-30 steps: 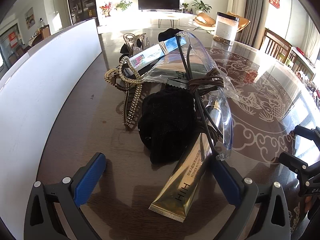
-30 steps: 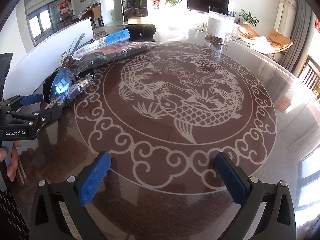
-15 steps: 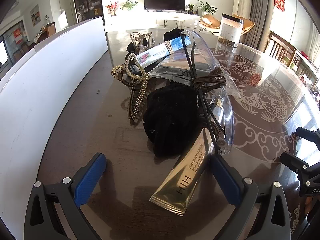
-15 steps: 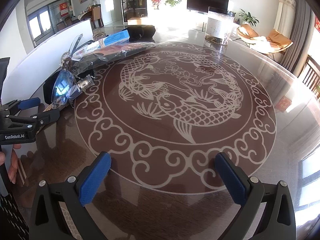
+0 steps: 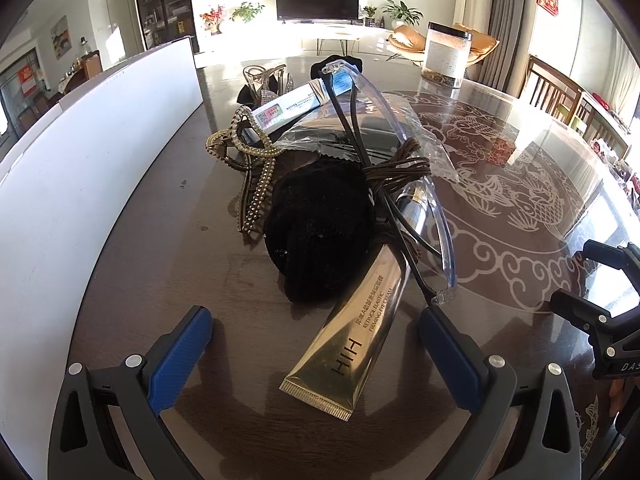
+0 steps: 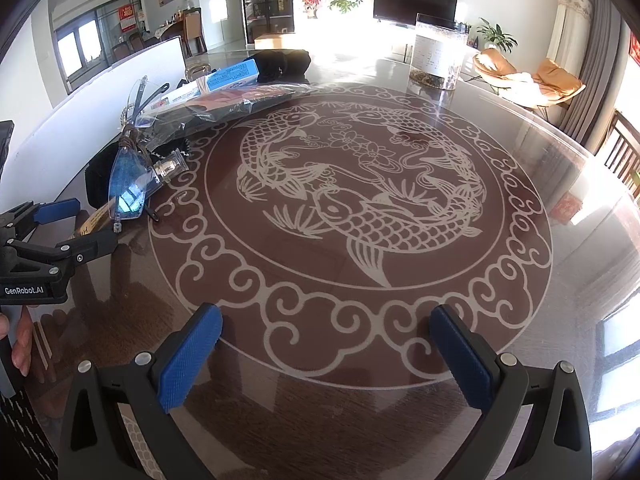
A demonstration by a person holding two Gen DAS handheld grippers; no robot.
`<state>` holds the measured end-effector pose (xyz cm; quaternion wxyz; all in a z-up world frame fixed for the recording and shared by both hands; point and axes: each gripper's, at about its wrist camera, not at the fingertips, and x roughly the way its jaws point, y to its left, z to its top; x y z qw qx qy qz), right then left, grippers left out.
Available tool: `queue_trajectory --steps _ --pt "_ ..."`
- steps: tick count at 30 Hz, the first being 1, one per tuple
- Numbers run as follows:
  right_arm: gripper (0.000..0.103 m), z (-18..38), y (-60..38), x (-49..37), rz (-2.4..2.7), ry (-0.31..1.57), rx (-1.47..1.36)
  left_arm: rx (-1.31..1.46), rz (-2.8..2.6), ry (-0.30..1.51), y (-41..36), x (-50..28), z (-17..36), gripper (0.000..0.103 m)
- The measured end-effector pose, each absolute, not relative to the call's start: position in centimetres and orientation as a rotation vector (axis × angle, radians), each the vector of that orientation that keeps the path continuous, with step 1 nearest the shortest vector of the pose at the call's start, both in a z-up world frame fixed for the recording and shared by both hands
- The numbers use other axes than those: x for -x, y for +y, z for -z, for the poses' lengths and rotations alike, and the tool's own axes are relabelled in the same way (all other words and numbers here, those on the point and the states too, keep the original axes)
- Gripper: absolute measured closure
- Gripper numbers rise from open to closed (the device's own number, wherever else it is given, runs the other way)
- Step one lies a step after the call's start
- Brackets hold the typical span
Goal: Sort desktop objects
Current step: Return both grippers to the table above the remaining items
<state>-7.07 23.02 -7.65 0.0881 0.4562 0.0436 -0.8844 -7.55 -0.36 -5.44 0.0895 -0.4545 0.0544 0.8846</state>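
A pile of small objects lies on the glass table. A gold cream tube (image 5: pixel 352 344) points its crimped end at my left gripper (image 5: pixel 316 344), which is open with the tube's end between its blue fingers. Behind the tube sit a black fabric bundle (image 5: pixel 320 232), clear safety glasses (image 5: pixel 436 216), a brown cord coil (image 5: pixel 400 168), a pearl hair clip (image 5: pixel 248 152), a white tube (image 5: pixel 292 108) and a plastic packet (image 5: pixel 360 132). My right gripper (image 6: pixel 324 344) is open over bare table, well right of the pile; the glasses (image 6: pixel 128 184) show at its left.
A long white board (image 5: pixel 80 168) stands along the left of the pile. A clear jar (image 6: pixel 436 56) sits at the table's far side. The fish-pattern table centre (image 6: pixel 352 200) lies in front of the right gripper. Chairs stand beyond the right edge.
The left gripper has crept forward and slightly left, so the gold tube's end now lies between its fingers. The right gripper has hardly moved.
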Motion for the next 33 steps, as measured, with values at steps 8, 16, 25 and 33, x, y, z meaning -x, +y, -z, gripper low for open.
queue_trajectory --steps 8,16,25,33 --pt "0.000 7.7 23.0 7.1 2.633 0.130 -1.358 1.386 -2.655 0.136 -1.0 6.8 5.4 0.000" --pt "0.000 7.7 23.0 7.1 2.633 0.130 -1.358 1.390 -2.678 0.120 -1.4 7.0 5.5 0.000" --pt "0.000 7.7 23.0 7.0 2.632 0.129 -1.357 1.388 -2.685 0.115 -1.4 7.0 5.6 0.000" --pt "0.000 7.7 23.0 7.0 2.629 0.131 -1.357 1.419 -2.680 -0.041 -3.8 6.6 4.9 0.000"
